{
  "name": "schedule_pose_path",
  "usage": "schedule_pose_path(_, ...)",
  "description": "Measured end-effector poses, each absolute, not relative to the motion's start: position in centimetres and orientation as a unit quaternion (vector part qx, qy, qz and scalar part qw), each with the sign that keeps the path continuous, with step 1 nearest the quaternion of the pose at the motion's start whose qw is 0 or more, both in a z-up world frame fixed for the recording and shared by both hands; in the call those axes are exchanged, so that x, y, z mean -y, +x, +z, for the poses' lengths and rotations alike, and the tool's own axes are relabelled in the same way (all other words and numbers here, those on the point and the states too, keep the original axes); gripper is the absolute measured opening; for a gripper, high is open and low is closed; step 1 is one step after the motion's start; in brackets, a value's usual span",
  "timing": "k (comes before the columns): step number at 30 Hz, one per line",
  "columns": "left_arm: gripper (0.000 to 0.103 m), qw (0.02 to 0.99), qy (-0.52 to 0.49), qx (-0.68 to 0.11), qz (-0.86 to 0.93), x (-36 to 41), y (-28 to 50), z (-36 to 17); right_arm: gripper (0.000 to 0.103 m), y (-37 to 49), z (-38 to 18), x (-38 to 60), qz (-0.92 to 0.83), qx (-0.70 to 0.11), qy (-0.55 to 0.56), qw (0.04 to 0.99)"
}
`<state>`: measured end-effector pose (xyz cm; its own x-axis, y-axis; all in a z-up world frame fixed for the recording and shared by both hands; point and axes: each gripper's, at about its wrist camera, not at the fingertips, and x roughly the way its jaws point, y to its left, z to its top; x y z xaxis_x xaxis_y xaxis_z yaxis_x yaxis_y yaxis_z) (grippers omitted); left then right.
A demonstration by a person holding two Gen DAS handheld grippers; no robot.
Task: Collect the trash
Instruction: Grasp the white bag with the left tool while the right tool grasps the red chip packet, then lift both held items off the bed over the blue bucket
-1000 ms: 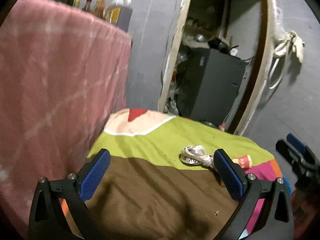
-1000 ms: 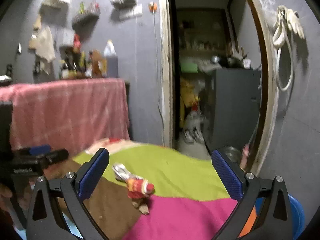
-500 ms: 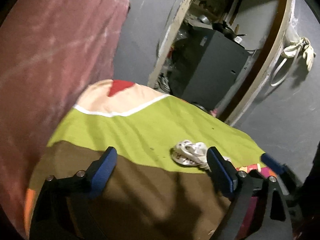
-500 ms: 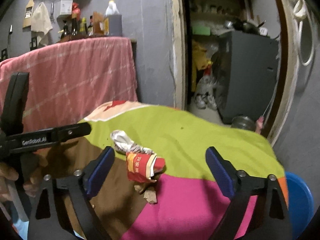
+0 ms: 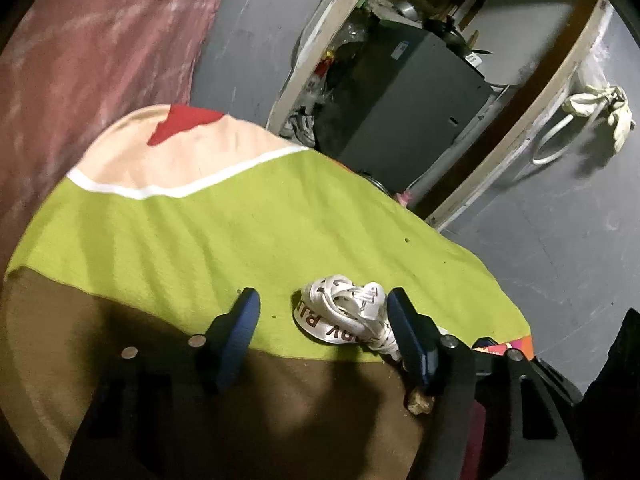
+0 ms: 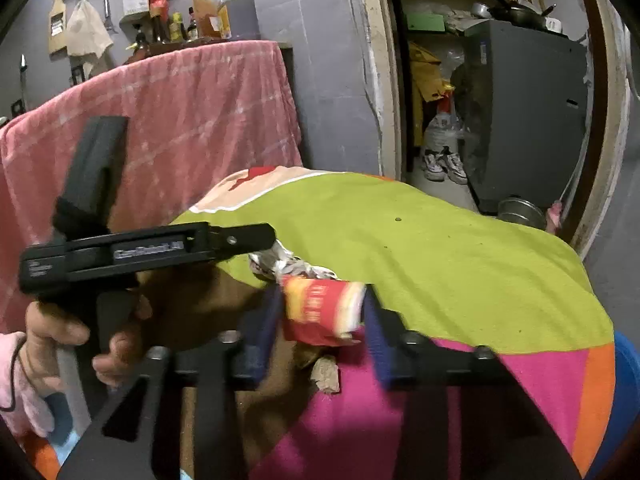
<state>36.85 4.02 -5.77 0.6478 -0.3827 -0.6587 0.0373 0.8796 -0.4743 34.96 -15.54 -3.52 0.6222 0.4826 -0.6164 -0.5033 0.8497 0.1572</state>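
A crumpled white wrapper (image 5: 344, 314) lies on the table's multicoloured cloth (image 5: 192, 236). It sits between the closing jaws of my left gripper (image 5: 324, 312), against the right pad, with a gap at the left pad. In the right wrist view a red and yellow snack wrapper (image 6: 324, 312) fills the gap of my right gripper (image 6: 320, 320). Those jaws are closing and both pads touch it. My left gripper (image 6: 268, 240) shows there from the side over the white wrapper (image 6: 288, 266). A brown scrap (image 6: 326, 368) lies just below the red wrapper.
A pink towel (image 6: 180, 120) drapes a counter with bottles (image 6: 236, 12) behind the table. A doorway to the right shows a grey cabinet (image 6: 528, 120) and shoes (image 6: 442, 164). A blue bin (image 6: 626, 380) stands at the table's right edge. A hand (image 6: 60, 332) holds the left gripper.
Both grippers moved down and forward to the wrappers and narrowed. The white wrapper now lies between the left jaws; the right jaws closed in on the red wrapper.
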Motion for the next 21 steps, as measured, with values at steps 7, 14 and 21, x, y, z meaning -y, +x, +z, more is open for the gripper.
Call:
schedule_pose_path(7, 0.029, 0.874, -0.220, -0.413, -0.133, -4.2, 38.0, -5.7, 0.015, 34.5, -3.2, 16.4, 0.268, -0.326, -0.008, 0.907)
schedule_pose_path(14, 0.014, 0.876, -0.223, -0.402, -0.145, -4.1, 37.2, -4.8, 0.010, 33.8, -2.7, 17.4, 0.267, -0.309, 0.009, 0.913)
schedule_pose_path(21, 0.010, 0.898, -0.226, -0.348, -0.146, -4.2, 34.1, -2.2, 0.005, 32.4, -1.4, 18.2, 0.275, -0.275, 0.016, 0.921)
